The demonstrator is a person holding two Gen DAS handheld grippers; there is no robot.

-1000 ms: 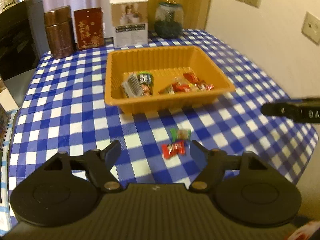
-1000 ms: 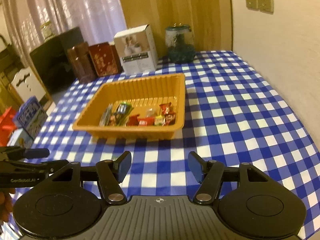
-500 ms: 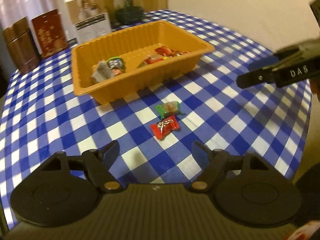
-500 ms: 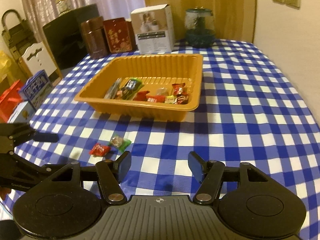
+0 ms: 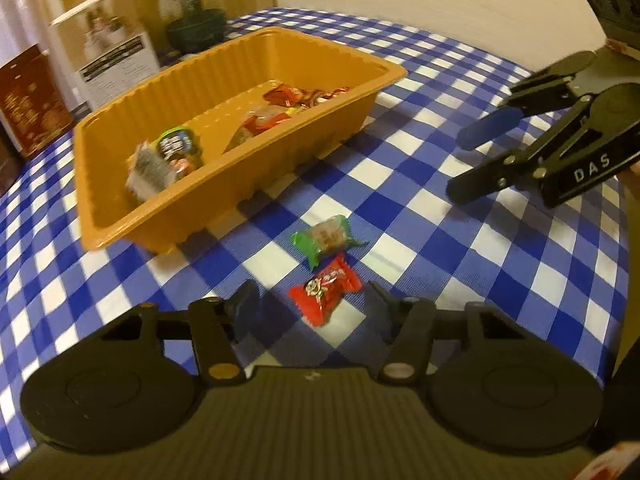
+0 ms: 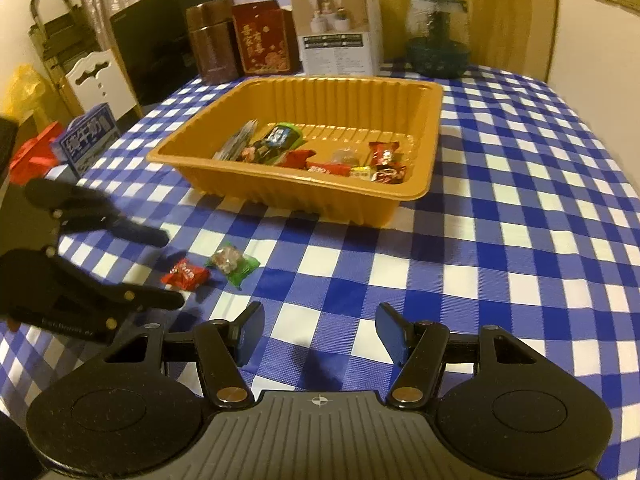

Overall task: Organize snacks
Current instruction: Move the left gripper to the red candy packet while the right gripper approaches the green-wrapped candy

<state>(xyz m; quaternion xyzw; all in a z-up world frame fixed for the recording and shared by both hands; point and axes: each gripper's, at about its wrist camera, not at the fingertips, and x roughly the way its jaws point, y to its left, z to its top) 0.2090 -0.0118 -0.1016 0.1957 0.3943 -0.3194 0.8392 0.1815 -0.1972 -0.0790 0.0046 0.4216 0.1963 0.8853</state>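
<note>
An orange tray point(image 5: 120, 216) point(image 6: 434, 120) holds several wrapped snacks on the blue-checked tablecloth. In front of it lie a red candy point(image 5: 325, 289) point(image 6: 185, 274) and a green-wrapped candy point(image 5: 326, 237) point(image 6: 233, 263). My left gripper point(image 5: 314, 305) point(image 6: 170, 268) is open, low over the cloth, with the red candy between its fingertips. My right gripper point(image 6: 320, 330) point(image 5: 466, 166) is open and empty, to the right of the two candies.
At the table's far edge stand a brown canister point(image 6: 212, 46), a red tin point(image 6: 264, 42), a white box point(image 6: 340, 28) and a glass jar point(image 6: 438, 36). A blue carton point(image 6: 90, 140) and a black cabinet point(image 6: 160, 28) are at the left. The wall is on the right.
My left gripper has moved forward and down, so the red candy now sits between its fingers. My right gripper has moved down and to the left, nearer the candies.
</note>
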